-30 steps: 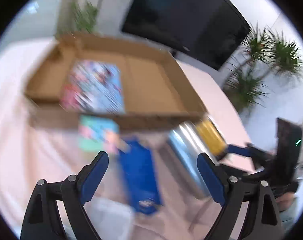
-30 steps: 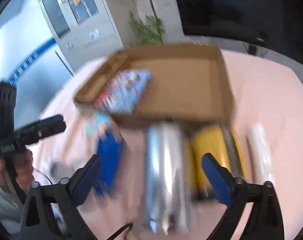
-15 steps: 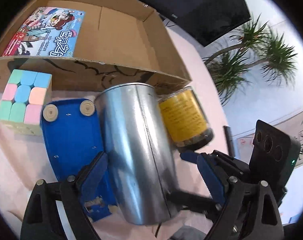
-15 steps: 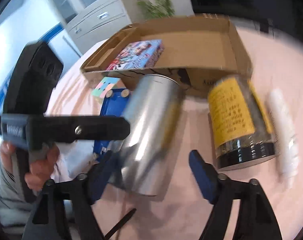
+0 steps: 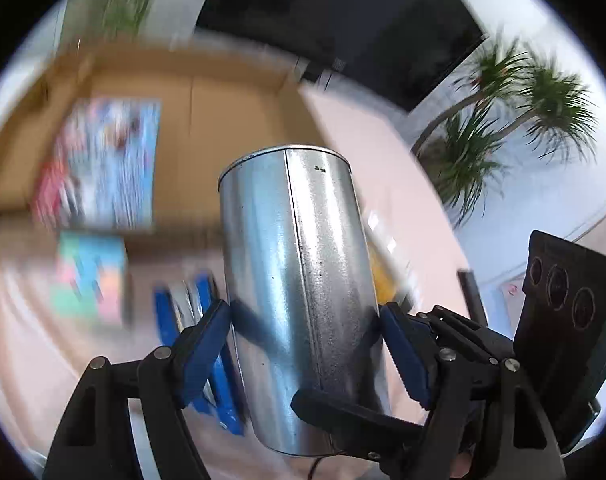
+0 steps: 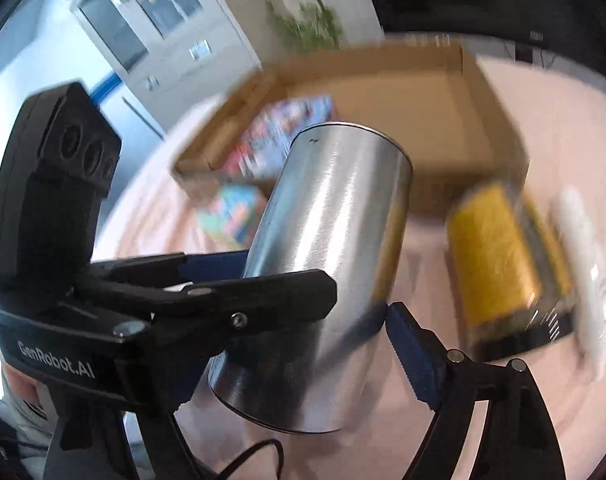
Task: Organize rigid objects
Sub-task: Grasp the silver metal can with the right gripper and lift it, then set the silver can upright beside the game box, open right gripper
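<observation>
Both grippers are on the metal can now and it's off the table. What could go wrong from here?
1. The metal can is smooth and shiny, pinched by the left gripper and right gripper together; the left jaws are closing, so an uneven squeeze could twist or slip it.
2. The yellow jar lies close beside it and could get knocked.
3. The cardboard box wall could catch the can's end.

Room fixtures and furnishings beyond the work surface

Pink tablecloth, creased, covering the table; dark screen on the wall behind it; two spiky-leaved palms at right against a pale wall; leafy plant by the far wall, blurred; grey cabinet with glass doors and small labels at left; thin black cable looping across the cloth at the near edge.
</observation>
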Action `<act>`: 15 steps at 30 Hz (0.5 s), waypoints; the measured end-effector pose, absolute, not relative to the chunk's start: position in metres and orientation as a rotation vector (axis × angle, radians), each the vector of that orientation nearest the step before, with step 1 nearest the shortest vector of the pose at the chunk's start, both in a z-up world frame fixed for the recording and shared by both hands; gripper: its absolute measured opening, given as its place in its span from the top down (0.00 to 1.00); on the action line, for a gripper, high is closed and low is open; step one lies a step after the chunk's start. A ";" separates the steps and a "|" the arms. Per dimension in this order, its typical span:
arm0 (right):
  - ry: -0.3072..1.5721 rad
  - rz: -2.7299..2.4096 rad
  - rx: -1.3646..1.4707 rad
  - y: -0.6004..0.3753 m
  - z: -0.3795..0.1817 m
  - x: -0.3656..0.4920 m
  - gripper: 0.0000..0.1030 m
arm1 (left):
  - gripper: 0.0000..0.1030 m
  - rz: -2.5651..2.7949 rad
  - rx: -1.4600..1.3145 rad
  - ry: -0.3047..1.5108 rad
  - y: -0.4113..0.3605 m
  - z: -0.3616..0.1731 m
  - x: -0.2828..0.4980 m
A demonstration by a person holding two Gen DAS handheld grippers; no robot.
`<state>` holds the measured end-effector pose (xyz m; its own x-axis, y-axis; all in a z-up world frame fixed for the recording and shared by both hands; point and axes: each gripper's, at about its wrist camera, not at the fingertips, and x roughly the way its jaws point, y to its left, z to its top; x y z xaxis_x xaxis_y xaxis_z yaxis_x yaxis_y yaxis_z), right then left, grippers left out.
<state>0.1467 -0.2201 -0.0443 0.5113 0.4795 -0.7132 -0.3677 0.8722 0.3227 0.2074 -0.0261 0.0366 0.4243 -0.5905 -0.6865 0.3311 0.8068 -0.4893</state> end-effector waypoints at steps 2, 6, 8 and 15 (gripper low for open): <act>0.823 0.523 0.114 -0.217 -0.017 0.156 0.21 | 0.26 -0.582 -0.268 0.892 -0.022 0.064 0.219; 0.722 0.557 0.070 -0.203 0.029 0.199 0.22 | 0.26 -0.550 -0.249 0.842 -0.004 0.095 0.278; 0.740 0.580 0.079 -0.197 0.036 0.229 0.22 | 0.26 -0.540 -0.257 0.860 0.003 0.093 0.306; 0.931 0.590 0.168 -0.190 -0.017 0.317 0.26 | 0.26 -0.546 -0.364 1.084 0.014 0.012 0.383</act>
<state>0.3174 -0.1897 -0.0175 0.4526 0.5454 -0.7055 -0.4048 0.8306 0.3824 0.3829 0.0145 0.0123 0.3568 -0.5837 -0.7294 0.2387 0.8118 -0.5329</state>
